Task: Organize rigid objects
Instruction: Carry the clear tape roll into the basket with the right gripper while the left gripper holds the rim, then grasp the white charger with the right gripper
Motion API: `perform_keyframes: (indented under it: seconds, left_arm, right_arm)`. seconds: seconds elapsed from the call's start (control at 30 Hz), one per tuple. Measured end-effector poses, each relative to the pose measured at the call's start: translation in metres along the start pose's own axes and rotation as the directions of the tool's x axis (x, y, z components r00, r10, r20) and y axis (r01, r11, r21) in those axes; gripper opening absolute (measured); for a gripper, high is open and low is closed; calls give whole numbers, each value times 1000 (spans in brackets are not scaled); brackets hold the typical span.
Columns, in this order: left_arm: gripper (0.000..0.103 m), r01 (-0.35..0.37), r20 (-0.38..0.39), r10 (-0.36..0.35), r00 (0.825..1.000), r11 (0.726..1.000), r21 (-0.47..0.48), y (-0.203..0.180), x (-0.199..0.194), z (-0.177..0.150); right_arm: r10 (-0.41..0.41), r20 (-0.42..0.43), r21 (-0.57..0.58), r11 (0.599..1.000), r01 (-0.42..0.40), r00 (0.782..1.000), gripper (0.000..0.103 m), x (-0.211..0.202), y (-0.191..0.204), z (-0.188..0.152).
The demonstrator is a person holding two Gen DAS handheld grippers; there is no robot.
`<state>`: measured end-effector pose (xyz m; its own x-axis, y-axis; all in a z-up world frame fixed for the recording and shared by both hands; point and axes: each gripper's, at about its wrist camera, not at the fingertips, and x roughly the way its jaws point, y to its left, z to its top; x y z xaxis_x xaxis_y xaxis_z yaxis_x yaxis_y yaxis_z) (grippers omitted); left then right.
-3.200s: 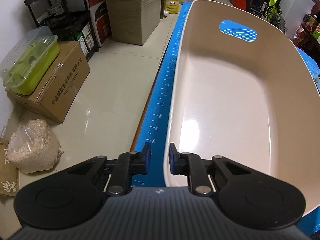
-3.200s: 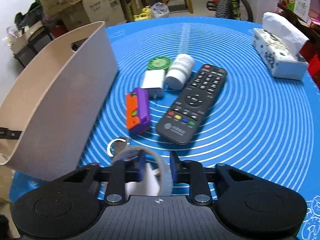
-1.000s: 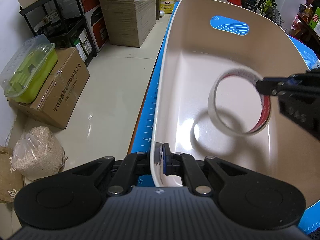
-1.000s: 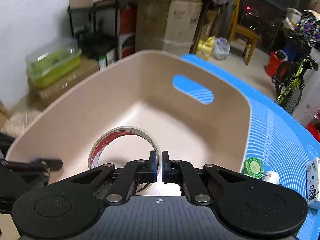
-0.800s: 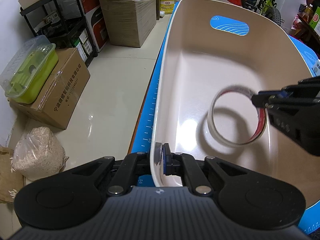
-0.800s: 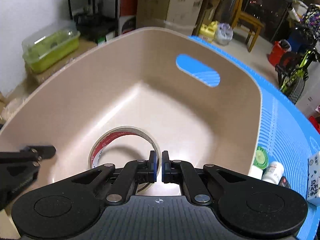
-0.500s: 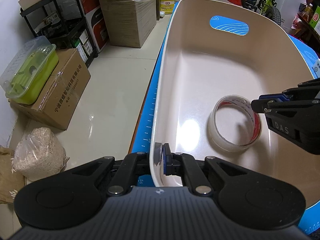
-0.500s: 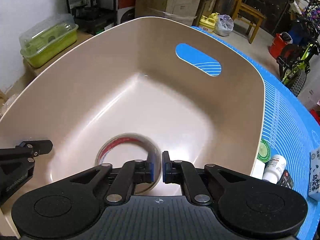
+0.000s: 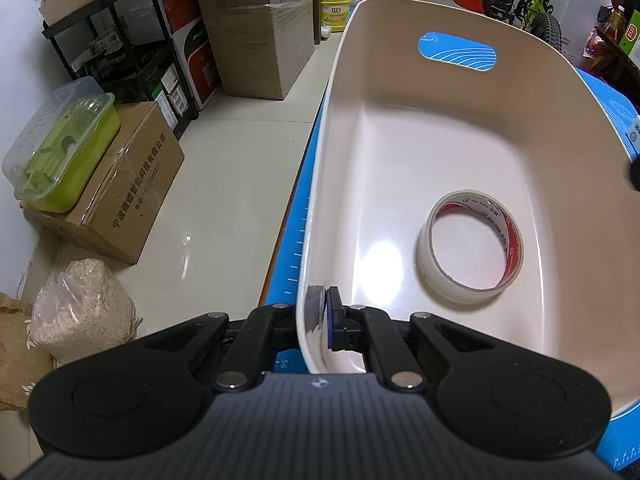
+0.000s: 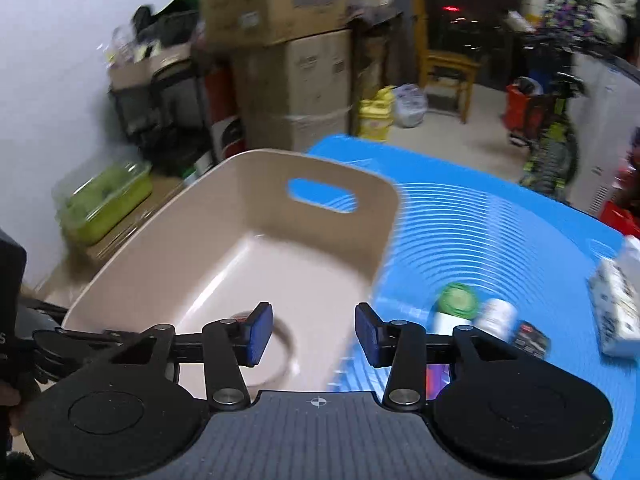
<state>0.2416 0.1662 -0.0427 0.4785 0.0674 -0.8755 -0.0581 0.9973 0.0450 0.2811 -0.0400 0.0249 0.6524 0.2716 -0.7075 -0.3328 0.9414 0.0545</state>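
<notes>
One item is in so far: the tape roll [image 9: 471,247] lies flat on the bin [image 9: 400,128] floor, right of centre, touching no wall. We keep the left gripper [image 9: 322,317] clamped on the bin's near rim, steadying it. Our right gripper [image 10: 314,334] has just been opening; its jaws stand apart with nothing between them, above the bin's right edge. Left on the blue mat [image 10: 500,240], right of the bin: a green lid [image 10: 458,298], a white bottle [image 10: 496,316], a remote [image 10: 530,338], something purple behind the gripper. Tissue pack [image 10: 616,304] further right. We judge most sorting is left to do.
</notes>
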Motion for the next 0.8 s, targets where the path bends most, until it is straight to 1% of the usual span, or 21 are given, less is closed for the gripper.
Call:
perform_keyframes:
  seconds: [0.1, 0.3, 0.47, 0.67, 0.8]
  left_arm:
    - [8, -5, 3, 5, 1000, 1000, 3, 0, -1, 0]
    - [8, -9, 5, 9, 1000, 1000, 5, -2, -1, 0]
    - [8, -9, 4, 9, 1000, 1000, 5, -2, -1, 1]
    - [9, -10, 4, 10, 1000, 1000, 10, -3, -1, 0]
    - [9, -12, 5, 12, 1000, 1000, 13, -4, -1, 0]
  right_arm:
    - [-47, 7, 45, 998, 47, 999, 65, -10, -20, -15]
    - [-142, -49, 62, 987, 145, 989, 72, -4, -43, -56]
    - [-149, -114, 131, 978, 164, 982, 77, 12, -58, -86]
    - [-156, -174, 146, 972, 182, 972, 81, 35, -63, -111]
    - [-160, -196, 136, 973, 189, 967, 83, 48, -59, -119]
